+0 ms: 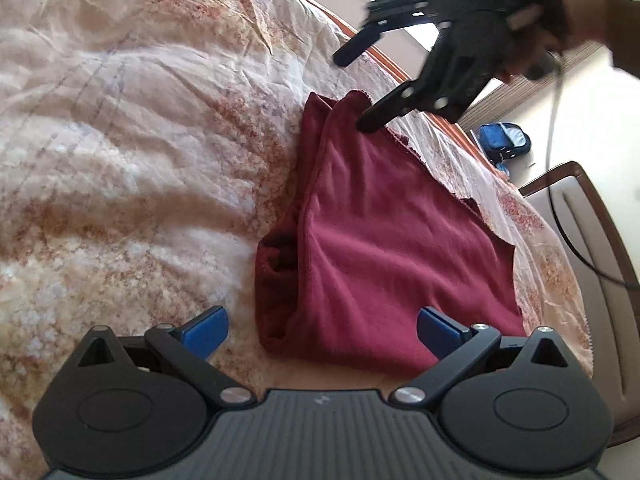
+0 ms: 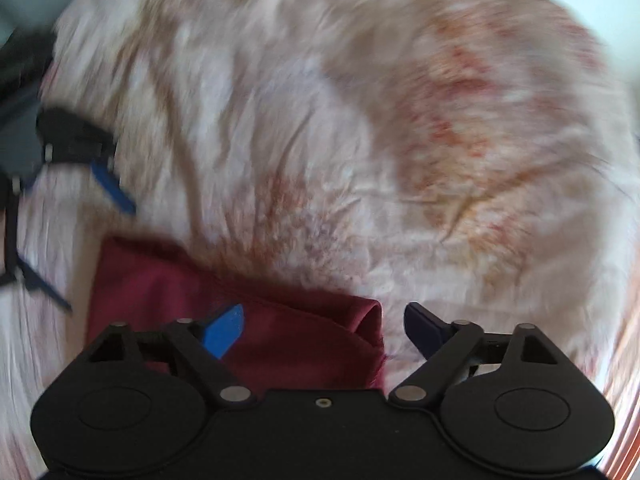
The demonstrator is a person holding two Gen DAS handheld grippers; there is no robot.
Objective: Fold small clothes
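Item one: red cloth (image 1: 384, 248), dark maroon, soft and fleecy, lying folded over on the bed near its edge. One long fold runs along its left side in my left view, with a darker lower layer showing beneath. In my right view the cloth (image 2: 280, 332) sits low in the picture, one rounded corner turned up between my fingers.

Item two: my left tool (image 1: 322, 330), jaws spread wide, blue fingertips (image 1: 208, 330) on either side of the cloth's near edge, nothing held.

Item three: my right tool (image 2: 324, 328), jaws likewise wide apart and holding nothing. Seen from the left side, my right tool (image 1: 352, 92) hangs over the cloth's far corner, its lower finger at or just above the fabric; I cannot tell whether it touches.

Item four: bed cover (image 1: 120, 140), cream with rust-red floral print, crumpled, under everything.

Item five: beyond the bed, a wooden bed rail (image 1: 384, 56), a blue bag (image 1: 504, 140) on the floor, and a chair (image 1: 592, 240) with a brown frame.
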